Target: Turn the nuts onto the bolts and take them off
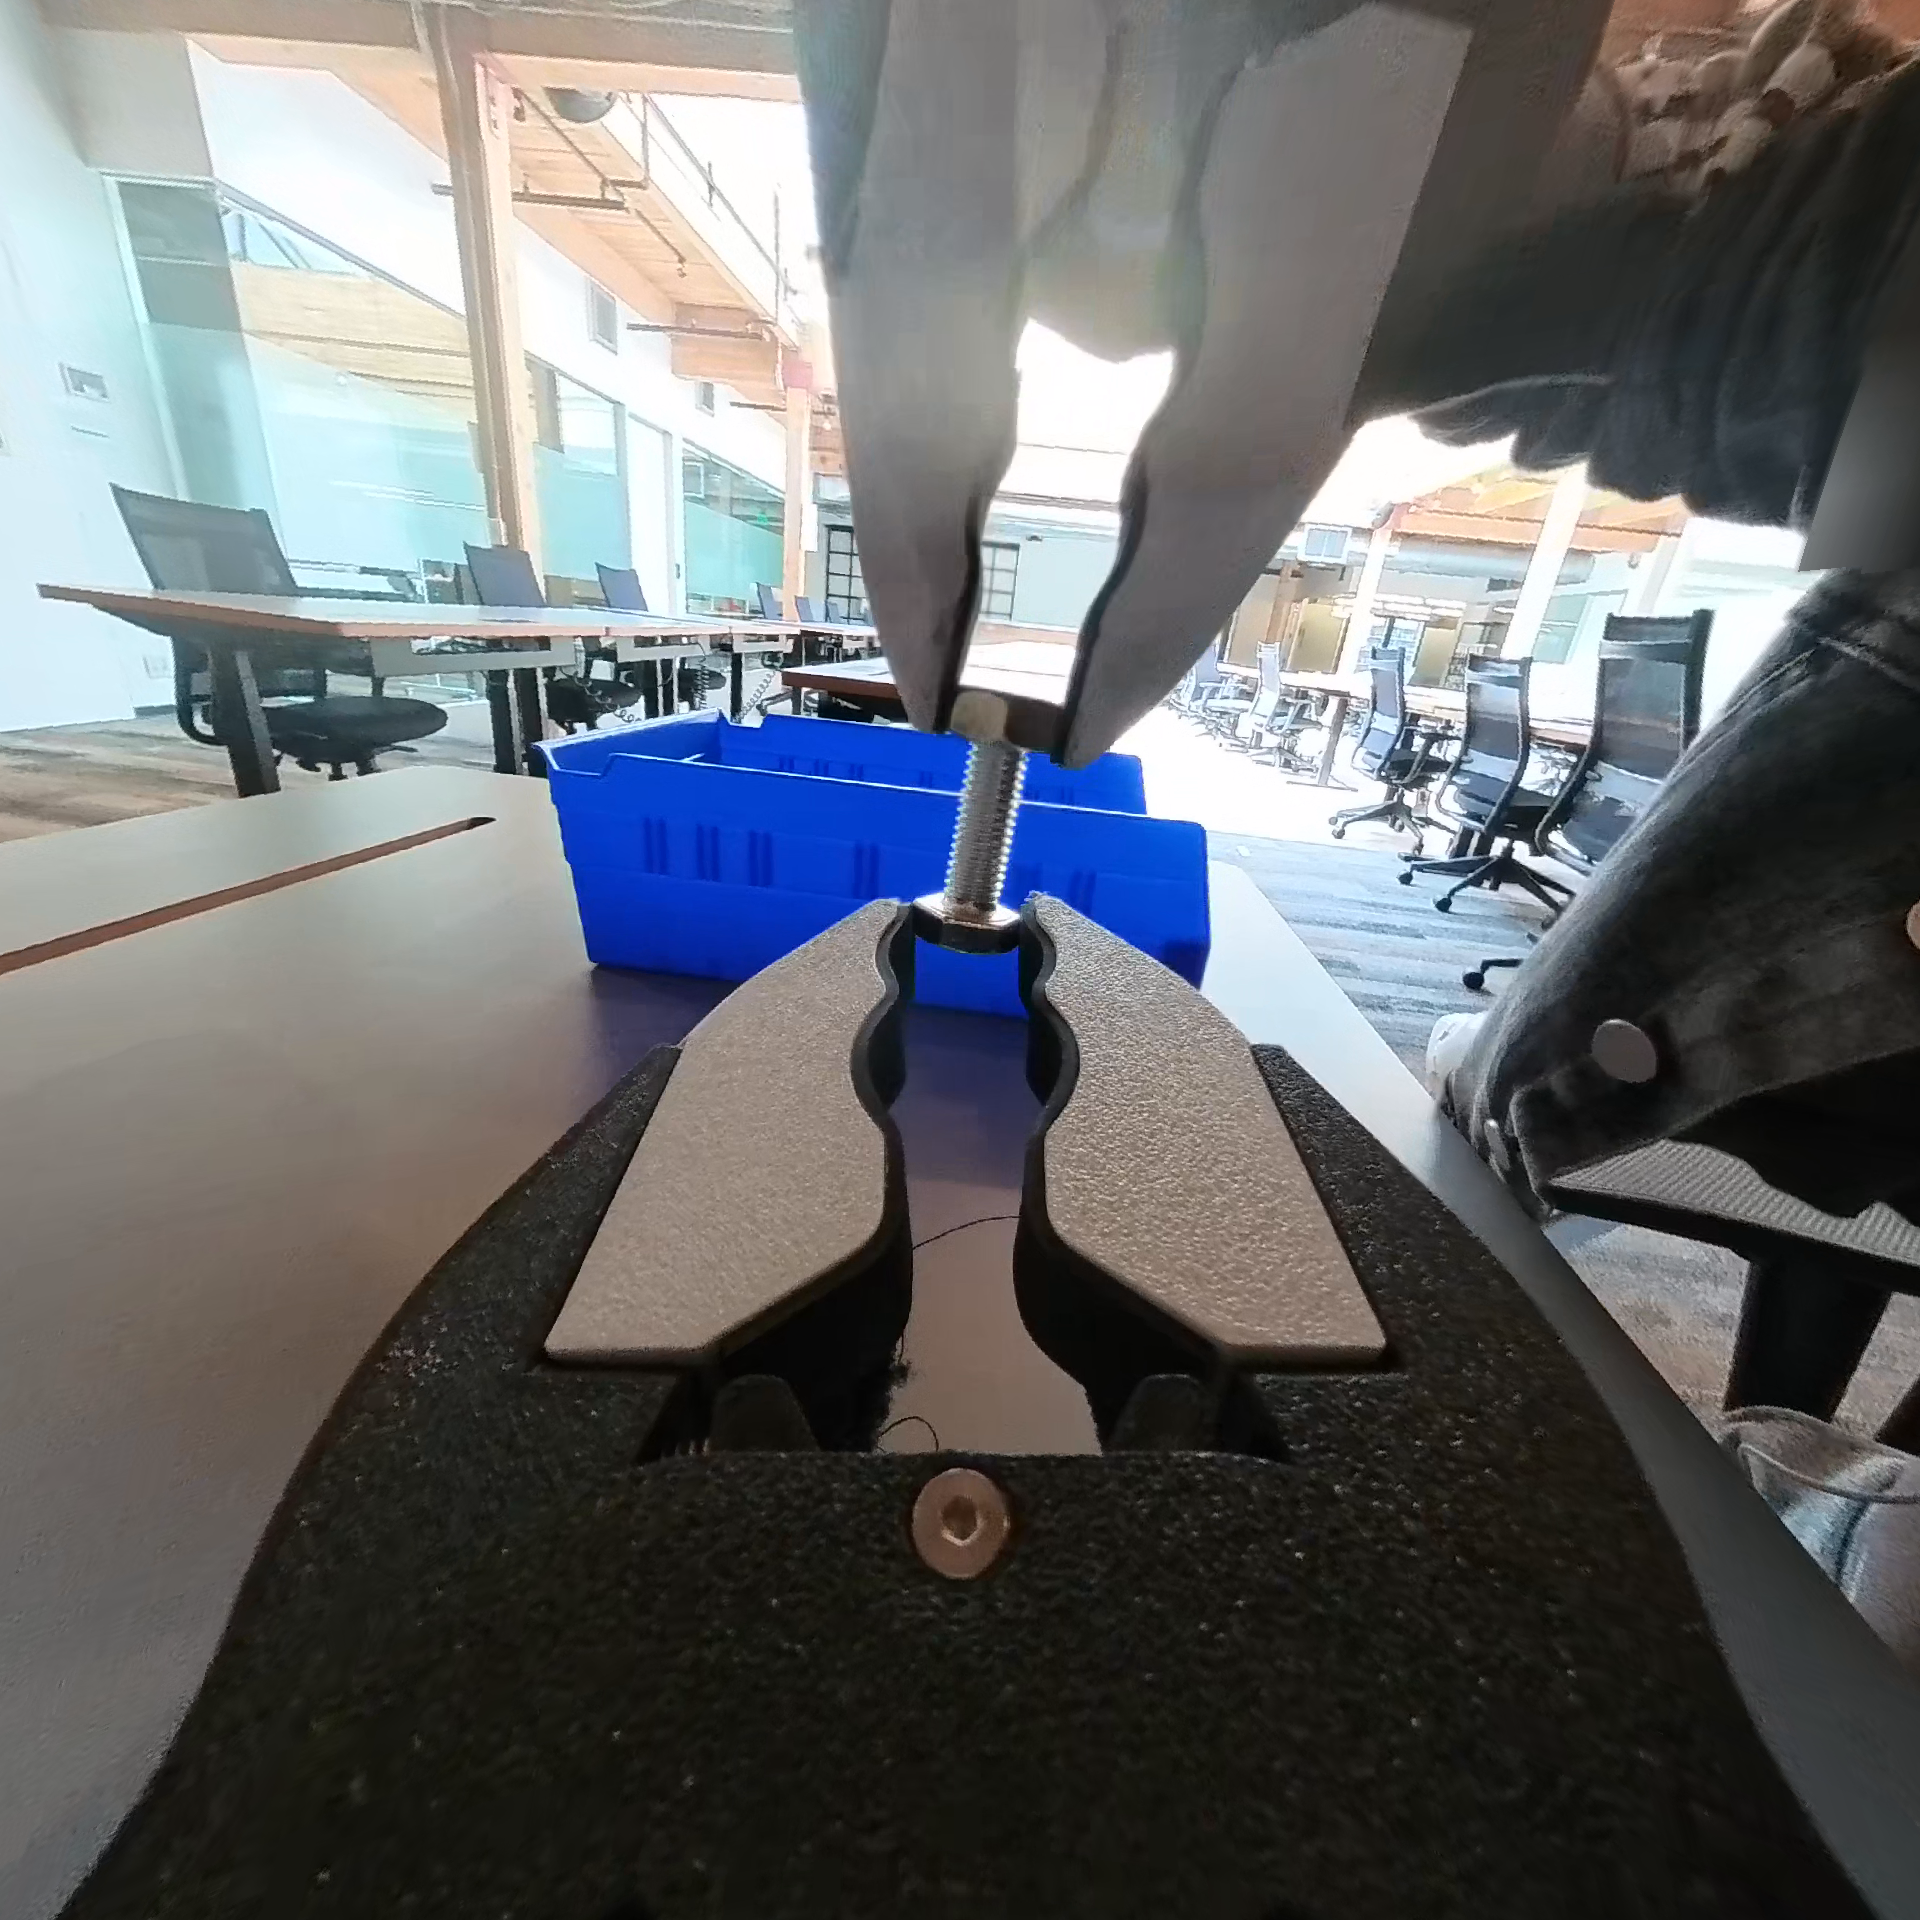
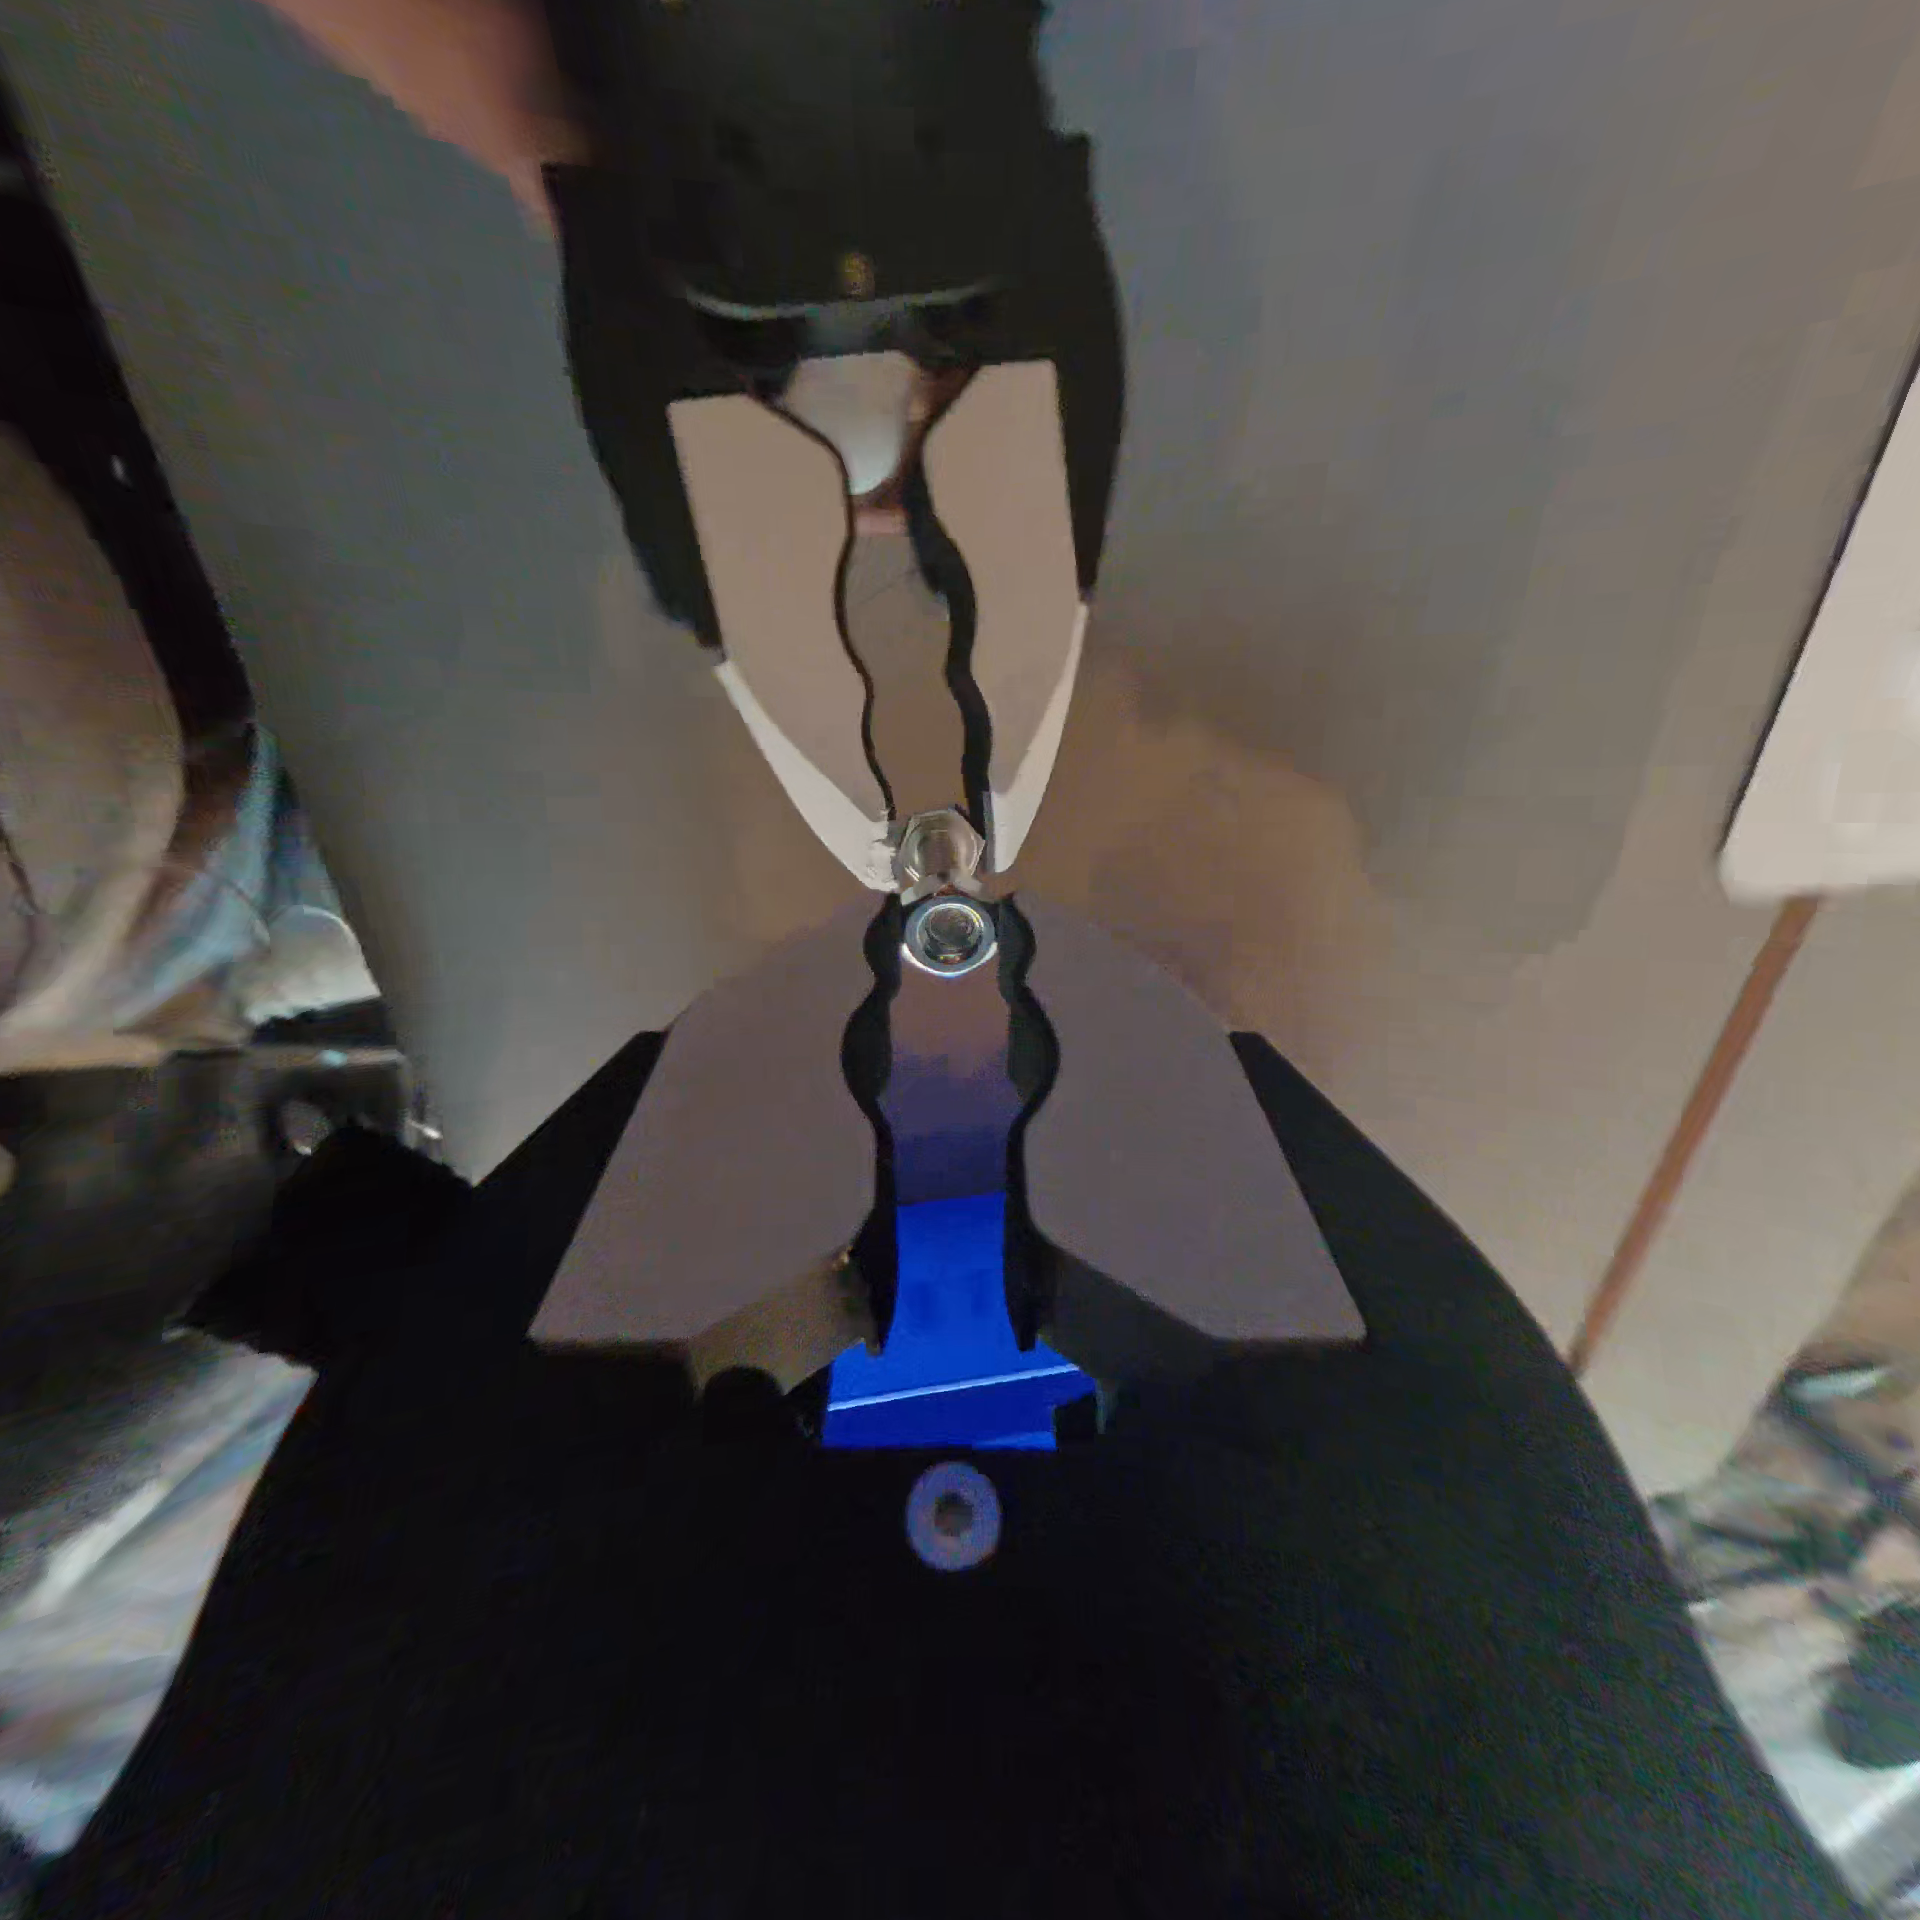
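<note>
My left gripper (image 1: 966,927) is shut on the hex head of a silver bolt (image 1: 985,821), which stands upright above the table. My right gripper (image 1: 1003,724) comes down from above and is shut on a nut (image 1: 1000,715) at the bolt's top end. In the right wrist view I look down the bolt's axis: my right gripper (image 2: 948,935) clamps the nut (image 2: 914,940), with the bolt's end in its hole. Just beyond it, the left gripper (image 2: 935,850) holds the bolt head (image 2: 933,847). How far the nut is threaded on I cannot tell.
A blue plastic bin (image 1: 831,862) stands on the grey table (image 1: 312,1091) just behind the bolt; it also shows between my right fingers (image 2: 951,1299). A person's denim sleeve (image 1: 1714,935) is at the right table edge. Desks and office chairs (image 1: 1455,748) stand farther off. The tips of both grippers are at nearly the same place.
</note>
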### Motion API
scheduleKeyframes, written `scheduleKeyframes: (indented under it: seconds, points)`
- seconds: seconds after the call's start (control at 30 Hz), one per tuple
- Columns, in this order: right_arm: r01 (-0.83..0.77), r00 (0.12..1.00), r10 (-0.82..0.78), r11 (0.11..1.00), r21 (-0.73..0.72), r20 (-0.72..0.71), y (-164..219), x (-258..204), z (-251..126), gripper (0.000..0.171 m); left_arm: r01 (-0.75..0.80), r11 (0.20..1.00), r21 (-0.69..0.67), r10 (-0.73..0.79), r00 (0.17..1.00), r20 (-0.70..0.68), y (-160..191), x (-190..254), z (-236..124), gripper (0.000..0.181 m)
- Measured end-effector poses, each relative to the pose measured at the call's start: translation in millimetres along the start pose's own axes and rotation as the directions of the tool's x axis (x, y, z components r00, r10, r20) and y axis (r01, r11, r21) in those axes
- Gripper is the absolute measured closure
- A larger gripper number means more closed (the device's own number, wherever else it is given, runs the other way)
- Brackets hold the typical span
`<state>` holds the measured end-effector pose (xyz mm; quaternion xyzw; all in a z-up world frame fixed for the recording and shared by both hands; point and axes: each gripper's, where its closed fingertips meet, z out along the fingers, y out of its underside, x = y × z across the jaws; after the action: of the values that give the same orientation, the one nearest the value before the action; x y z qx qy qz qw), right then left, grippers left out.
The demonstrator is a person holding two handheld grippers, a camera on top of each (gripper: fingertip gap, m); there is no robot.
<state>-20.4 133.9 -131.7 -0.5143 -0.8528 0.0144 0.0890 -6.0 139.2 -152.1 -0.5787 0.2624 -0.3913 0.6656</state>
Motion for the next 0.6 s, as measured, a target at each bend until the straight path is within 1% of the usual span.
scheduleKeyframes:
  seconds: [0.03, 0.07, 0.13, 0.17, 0.23, 0.27, 0.3, 0.37, 0.47, 0.53, 0.6]
  points:
    - [-0.059, 0.998, 0.059, 0.998, -0.012, 0.002, 1.0, -1.1, 0.7, 0.154, -0.007, 1.000, -0.008, 0.007, 1.000, -0.004, 0.9, 1.0, 0.8, 0.163]
    - [-0.082, 0.997, 0.082, 0.996, -0.023, 0.000, 2.2, -1.8, 1.9, 0.151, -0.016, 1.000, -0.010, 0.016, 1.000, -0.007, 1.2, 2.1, 1.2, 0.163]
    - [-0.054, 0.998, 0.054, 0.998, -0.041, 0.012, 3.3, -4.1, 4.9, 0.122, -0.011, 1.000, -0.006, 0.010, 1.000, -0.012, 0.5, 2.1, 0.8, 0.163]
    - [0.004, 1.000, -0.003, 0.999, -0.036, 0.016, 2.3, -4.0, 4.2, 0.121, -0.004, 1.000, -0.001, 0.004, 1.000, -0.011, -0.2, 1.5, 0.2, 0.163]
    - [0.190, 0.982, -0.190, 0.982, -0.008, -0.007, -0.9, 0.8, -1.5, 0.124, -0.001, 1.000, 0.003, 0.001, 1.000, -0.018, -0.5, 2.9, -0.4, 0.163]
    - [0.300, 0.954, -0.300, 0.954, 0.010, 0.000, -1.8, 0.4, -5.1, 0.132, -0.003, 1.000, 0.001, 0.003, 1.000, -0.019, -0.2, 3.0, -0.3, 0.163]
    - [0.399, 0.917, -0.399, 0.917, 0.033, 0.007, -2.6, -1.1, -8.0, 0.131, -0.004, 1.000, -0.001, 0.004, 1.000, -0.025, 0.0, 3.9, -0.2, 0.163]
    - [0.547, 0.834, -0.550, 0.835, 0.056, 0.049, 0.2, -7.4, -10.0, 0.130, -0.002, 1.000, 0.000, 0.002, 1.000, -0.028, -0.1, 4.1, -0.1, 0.163]
    - [0.680, 0.726, -0.685, 0.729, 0.079, 0.064, 3.3, -9.3, -5.4, 0.133, 0.005, 1.000, 0.006, -0.005, 0.999, -0.038, -0.9, 4.5, -0.3, 0.163]
    - [0.713, 0.695, -0.718, 0.696, 0.086, 0.050, 1.6, -6.3, -2.0, 0.135, 0.004, 1.000, 0.004, -0.004, 0.999, -0.042, -0.6, 5.7, -0.4, 0.163]
    - [0.728, 0.679, -0.733, 0.680, 0.088, 0.042, 0.2, -4.5, 0.7, 0.144, 0.003, 1.000, 0.003, -0.003, 0.999, -0.045, -0.7, 5.9, -0.1, 0.163]
